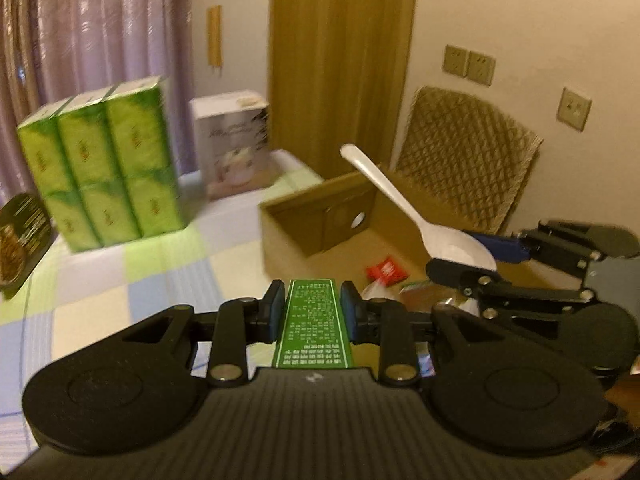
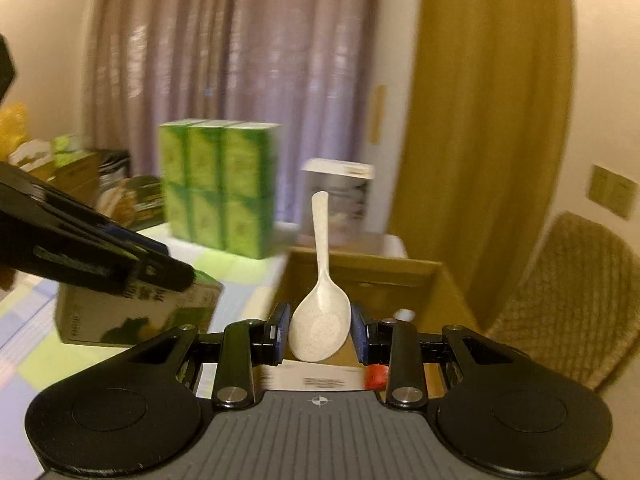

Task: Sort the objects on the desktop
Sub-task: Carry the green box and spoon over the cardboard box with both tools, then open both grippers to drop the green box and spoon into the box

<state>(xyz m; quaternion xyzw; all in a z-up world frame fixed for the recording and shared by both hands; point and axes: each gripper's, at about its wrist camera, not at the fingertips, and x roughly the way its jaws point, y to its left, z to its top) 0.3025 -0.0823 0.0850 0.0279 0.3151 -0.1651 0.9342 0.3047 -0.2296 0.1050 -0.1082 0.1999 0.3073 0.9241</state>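
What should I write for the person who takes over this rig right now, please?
Left gripper: shut on a green box, edge between the fingers.
Right gripper: shut on a white spoon by its bowl, handle pointing up.
The open cardboard box lies just ahead of both; a red packet is already inside.
Done: both items picked up.
Left: probably drop them in the box. The green tissue packs remain on the table.

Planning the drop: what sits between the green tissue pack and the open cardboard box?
Bare checkered tablecloth separates the tissue pack and cardboard box in the left wrist view; a white carton stands behind.
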